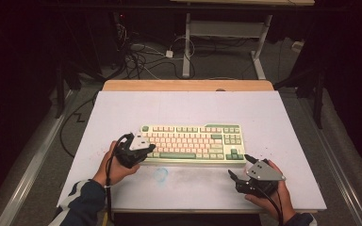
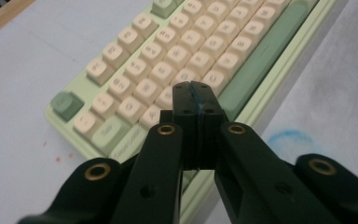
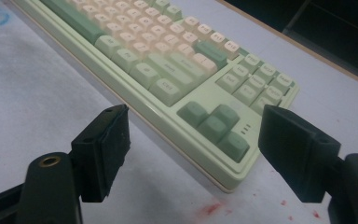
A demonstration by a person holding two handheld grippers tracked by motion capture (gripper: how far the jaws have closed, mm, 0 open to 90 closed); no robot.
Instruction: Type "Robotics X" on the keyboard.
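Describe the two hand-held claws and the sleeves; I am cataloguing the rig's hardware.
Both are black. The left claw and the right claw each carry a grey three-cornered plate on top and trail a black cable. Brass-coloured rivets sit in the arms, and the jaws end in blocky black pads. The left sleeve is dark with white stripes; the right sleeve is dark.

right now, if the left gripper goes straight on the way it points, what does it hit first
Most likely the keyboard. The left gripper, jaws shut with nothing between them, points down over its cream letter keys just above the long green space bar. How high the tips sit above the keys is hard to judge.
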